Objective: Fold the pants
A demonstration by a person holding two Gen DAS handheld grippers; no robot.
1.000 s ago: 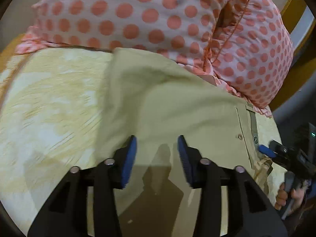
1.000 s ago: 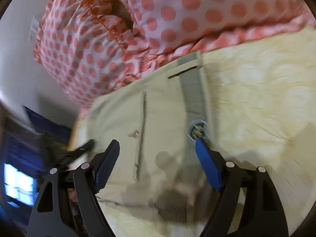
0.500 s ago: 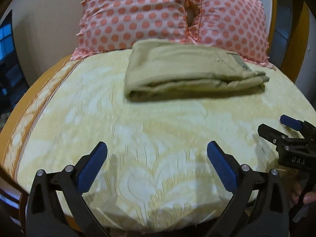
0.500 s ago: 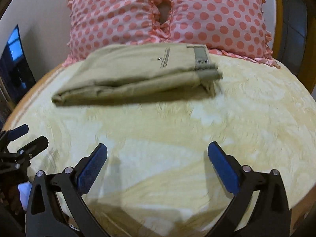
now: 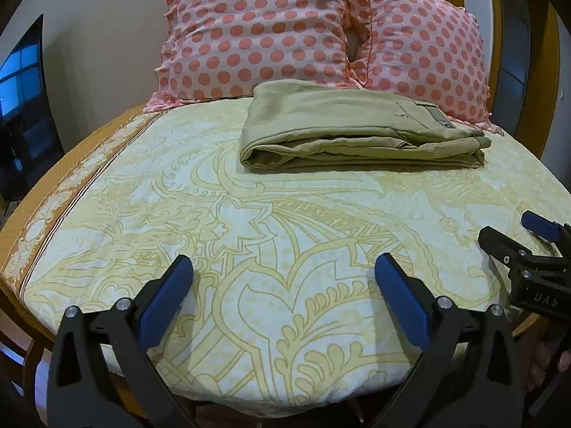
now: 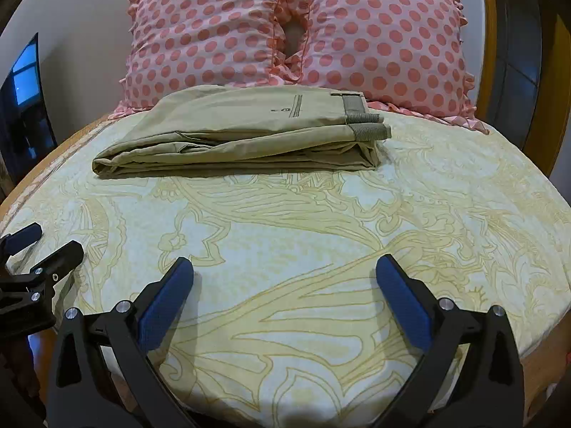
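The khaki pants (image 5: 357,132) lie folded in a flat stack at the far side of the bed, in front of the pillows; they also show in the right wrist view (image 6: 242,135) with the waistband at the right end. My left gripper (image 5: 283,278) is open and empty, well back from the pants near the bed's front edge. My right gripper (image 6: 284,278) is open and empty, also far back from them. The right gripper shows at the right edge of the left wrist view (image 5: 528,249); the left gripper shows at the left edge of the right wrist view (image 6: 32,253).
Two pink polka-dot pillows (image 5: 271,32) (image 6: 378,35) stand against the wall behind the pants. The bed has a yellow patterned sheet (image 5: 267,235) with a brown border at the left (image 5: 43,210). A dark screen (image 5: 21,107) stands at the far left.
Both grippers have pulled back from the pants, where they hovered close over the cloth, to the bed's front edge, and the left jaws have opened wider. The folded pants have stayed in place.
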